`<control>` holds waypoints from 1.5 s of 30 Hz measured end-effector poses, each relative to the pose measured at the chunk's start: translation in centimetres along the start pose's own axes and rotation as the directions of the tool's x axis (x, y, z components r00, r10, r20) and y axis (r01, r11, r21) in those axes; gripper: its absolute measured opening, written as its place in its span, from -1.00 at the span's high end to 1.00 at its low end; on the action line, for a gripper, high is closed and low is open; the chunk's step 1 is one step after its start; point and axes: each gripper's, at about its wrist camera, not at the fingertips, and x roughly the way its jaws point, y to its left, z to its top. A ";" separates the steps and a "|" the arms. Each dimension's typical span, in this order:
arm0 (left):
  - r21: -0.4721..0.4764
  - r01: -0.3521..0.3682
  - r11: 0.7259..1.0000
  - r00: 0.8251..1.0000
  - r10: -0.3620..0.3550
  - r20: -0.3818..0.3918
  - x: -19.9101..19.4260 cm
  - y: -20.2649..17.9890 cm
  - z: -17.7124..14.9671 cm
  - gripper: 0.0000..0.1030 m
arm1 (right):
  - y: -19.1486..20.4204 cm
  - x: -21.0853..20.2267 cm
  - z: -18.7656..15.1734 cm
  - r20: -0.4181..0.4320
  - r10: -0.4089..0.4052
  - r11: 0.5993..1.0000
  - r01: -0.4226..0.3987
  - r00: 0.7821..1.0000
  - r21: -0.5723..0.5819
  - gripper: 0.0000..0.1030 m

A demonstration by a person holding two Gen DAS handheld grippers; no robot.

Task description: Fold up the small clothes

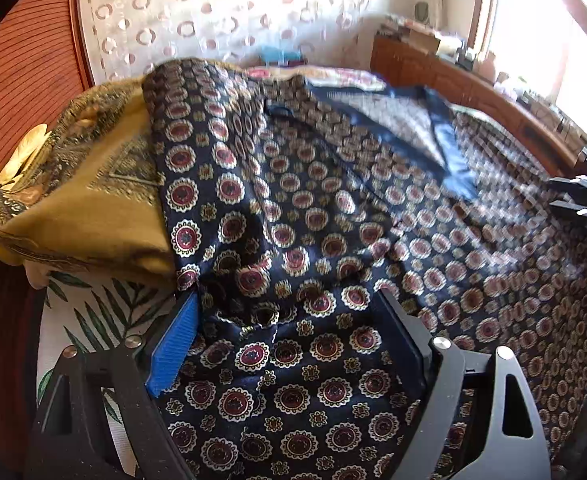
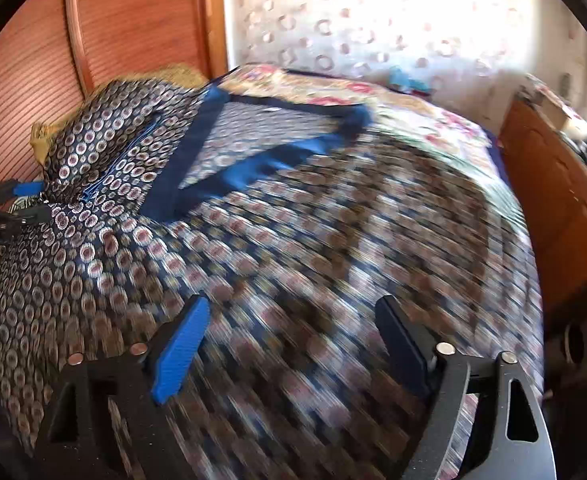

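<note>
A dark navy garment point(image 1: 333, 220) with red and cream medallions and a plain blue neckline band point(image 1: 453, 160) lies spread over the bed. It also shows in the right wrist view point(image 2: 293, 220), blurred by motion. My left gripper point(image 1: 289, 304) is open, its fingers wide apart just over the garment's near left edge, with cloth lying between them. It also shows at the left edge of the right wrist view point(image 2: 25, 200). My right gripper point(image 2: 293, 312) is open over the garment's right part, holding nothing. It also shows at the right edge of the left wrist view point(image 1: 581, 200).
A folded mustard-yellow patterned cloth point(image 1: 85, 200) lies at the left, partly under the garment. A leaf-print sheet point(image 1: 93, 320) shows below it. A floral bedspread point(image 2: 413, 108) covers the far bed. A wooden wardrobe point(image 2: 113, 20) stands at the left and a wooden sideboard point(image 2: 565, 200) at the right.
</note>
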 end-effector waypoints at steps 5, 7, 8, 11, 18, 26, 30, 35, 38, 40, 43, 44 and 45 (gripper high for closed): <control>0.033 -0.002 0.999 1.000 0.002 -0.017 0.4 -0.5 -0.1 -0.90 | -5.9 -3.8 -4.3 -0.002 -0.134 0.986 0.133 0.991 0.102 -0.60; 0.038 -0.001 0.999 1.000 0.002 -0.020 0.5 -0.7 0.0 -0.91 | -7.9 -4.9 -6.1 -0.012 -0.156 0.977 0.156 0.988 0.148 -0.60; 0.038 -0.001 0.999 1.000 0.002 -0.020 0.5 -0.7 0.0 -0.93 | -8.8 -5.3 -6.9 -0.018 -0.160 0.972 0.161 0.987 0.170 -0.59; 0.039 0.003 0.999 1.000 -0.002 -0.029 0.8 -0.7 0.1 -1.00 | -10.8 -6.4 -8.9 -0.035 -0.181 0.958 0.185 0.983 0.220 -0.55; 0.039 0.003 0.999 1.000 -0.002 -0.029 0.8 -0.8 0.1 -1.00 | -12.4 -6.6 -11.2 -0.064 -0.121 0.950 0.134 0.991 0.282 -0.09; 0.038 0.004 0.999 1.000 -0.003 -0.028 0.9 -0.8 0.1 -1.00 | -11.8 -6.9 -10.6 -0.053 -0.179 0.959 0.186 0.982 0.213 0.79; 0.038 0.004 0.999 1.000 -0.003 -0.029 0.8 -0.8 0.0 -1.00 | -11.1 -8.2 -9.7 -0.003 -0.242 0.951 0.238 0.970 0.200 0.86; 0.038 0.004 0.999 1.000 -0.003 -0.029 0.8 -0.8 0.0 -1.00 | -9.5 -10.7 -6.5 0.111 -0.262 0.955 0.241 0.959 0.175 0.86; 0.038 0.004 0.999 1.000 -0.003 -0.029 0.8 -0.8 0.1 -1.00 | -6.8 -10.7 -4.3 0.161 -0.227 0.971 0.210 0.960 0.116 0.87; 0.038 0.004 0.999 1.000 -0.003 -0.029 0.8 -0.8 0.0 -1.00 | -4.9 -10.1 -3.4 0.181 -0.183 0.982 0.172 0.966 0.075 0.86; 0.038 0.004 0.999 1.000 -0.003 -0.029 0.8 -0.8 0.0 -1.00 | -1.5 -8.2 -3.1 0.170 -0.100 0.995 0.100 0.980 0.004 0.86; 0.038 0.004 0.999 1.000 -0.003 -0.029 0.9 -0.8 0.1 -1.00 | -0.3 -7.1 -3.3 0.148 -0.066 0.997 0.070 0.987 -0.019 0.86; 0.038 0.004 0.999 1.000 -0.003 -0.028 0.8 -0.8 0.0 -1.00 | 0.4 -6.2 -3.7 0.125 -0.048 0.998 0.053 0.991 -0.035 0.86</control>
